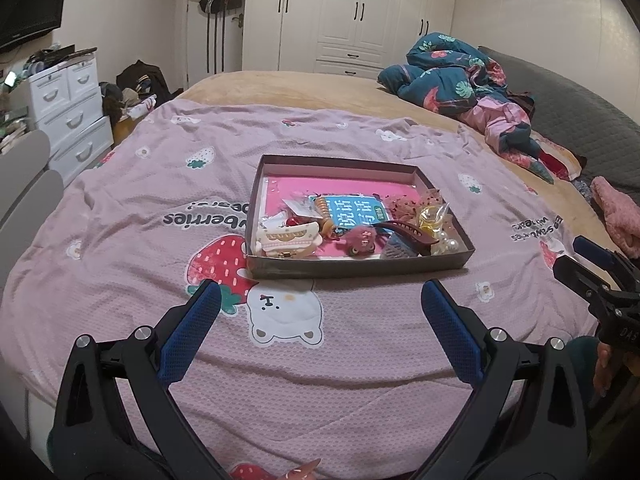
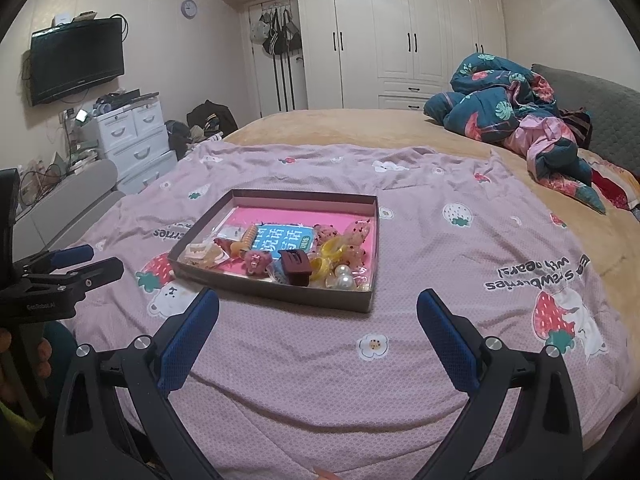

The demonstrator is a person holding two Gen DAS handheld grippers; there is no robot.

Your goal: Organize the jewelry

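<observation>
A shallow cardboard box lies on the pink strawberry bedspread. It holds a heap of hair accessories: a cream claw clip, a dark brown claw clip, a pink plush clip, yellow clips, pearl beads and a blue card. My left gripper is open and empty, just short of the box's near wall. My right gripper is open and empty, at the box's near right corner.
The bedspread covers the near half of the bed. A crumpled floral quilt lies at the far right. White drawers stand left of the bed, and a wardrobe is behind it. Each gripper shows at the other view's edge.
</observation>
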